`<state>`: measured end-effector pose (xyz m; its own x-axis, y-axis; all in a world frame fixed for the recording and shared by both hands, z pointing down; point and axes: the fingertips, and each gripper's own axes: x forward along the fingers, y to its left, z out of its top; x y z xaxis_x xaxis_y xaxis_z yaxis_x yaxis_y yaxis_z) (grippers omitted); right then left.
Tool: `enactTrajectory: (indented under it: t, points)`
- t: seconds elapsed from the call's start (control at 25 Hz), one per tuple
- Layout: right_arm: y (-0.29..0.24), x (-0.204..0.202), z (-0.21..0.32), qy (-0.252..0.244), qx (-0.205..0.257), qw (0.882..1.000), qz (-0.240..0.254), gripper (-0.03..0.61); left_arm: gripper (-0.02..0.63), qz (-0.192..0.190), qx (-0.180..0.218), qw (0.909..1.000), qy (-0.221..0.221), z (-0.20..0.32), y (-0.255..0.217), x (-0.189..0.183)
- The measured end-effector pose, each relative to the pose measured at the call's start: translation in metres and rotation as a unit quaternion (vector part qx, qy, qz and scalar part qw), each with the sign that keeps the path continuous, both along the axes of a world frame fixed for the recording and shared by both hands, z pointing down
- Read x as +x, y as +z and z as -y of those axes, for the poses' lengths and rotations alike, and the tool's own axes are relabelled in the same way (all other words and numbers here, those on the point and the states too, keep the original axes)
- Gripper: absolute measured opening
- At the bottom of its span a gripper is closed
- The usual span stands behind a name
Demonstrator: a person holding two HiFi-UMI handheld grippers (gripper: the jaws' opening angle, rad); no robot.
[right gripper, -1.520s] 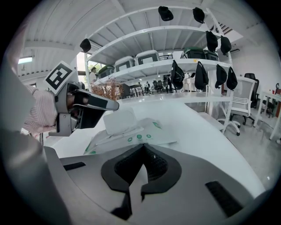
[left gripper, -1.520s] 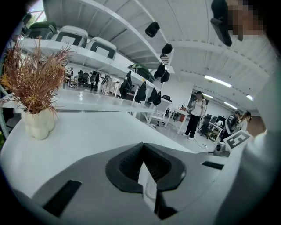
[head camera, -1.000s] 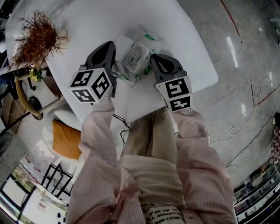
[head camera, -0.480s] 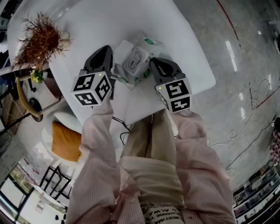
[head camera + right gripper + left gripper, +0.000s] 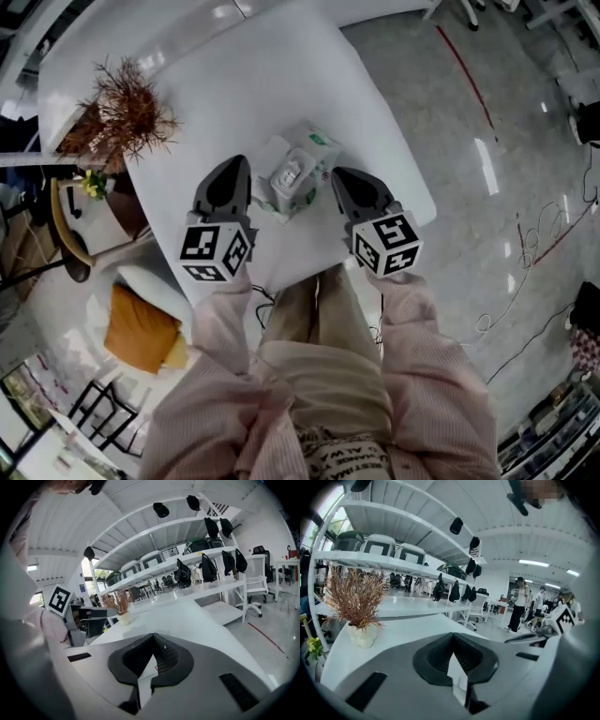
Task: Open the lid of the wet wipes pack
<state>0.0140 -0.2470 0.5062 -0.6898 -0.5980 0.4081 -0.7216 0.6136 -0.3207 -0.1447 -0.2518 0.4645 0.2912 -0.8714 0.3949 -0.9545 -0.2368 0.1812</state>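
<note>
The white counter [image 5: 281, 75] fills the upper half of the head view. A dried reddish plant [image 5: 127, 108] in a pale pot stands near its edge at about 10 o'clock from my grippers.

My left gripper [image 5: 236, 167] sits at the wipes pack's [image 5: 302, 187] 9 o'clock and my right gripper [image 5: 339, 176] at its 3 o'clock. Each touches one end of the pack. Both have their jaws drawn together at the tips, and each pinches a thin white edge of the wrapper.

The pack is straight ahead at 12 o'clock, tilted between the two grippers. Its pale lid [image 5: 288, 173] faces up and appears to lie flat.
</note>
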Motion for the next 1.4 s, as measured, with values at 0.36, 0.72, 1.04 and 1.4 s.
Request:
enactTrajectory:
  t: [0.36,0.72,1.04,1.4]
  points:
    - [-0.080,-0.011,0.006,-0.042,0.050,0.998,0.011,-0.002,0.000,-0.013,0.030,0.9990,0.031,-0.024,-0.067,0.020]
    - [-0.138,0.004,-0.008,-0.043,0.070,0.996,0.038,0.000,0.000,-0.021,0.064,0.9972,0.033,-0.045,-0.117,0.015]
    - [-0.186,0.014,-0.001,-0.024,0.105,0.992,0.067,-0.002,0.000,-0.027,0.088,0.9957,0.014,-0.059,-0.143,0.001]
    - [-0.208,0.022,0.003,0.009,0.142,0.987,0.080,-0.002,0.000,-0.034,0.108,0.9935,-0.007,-0.064,-0.155,-0.010]
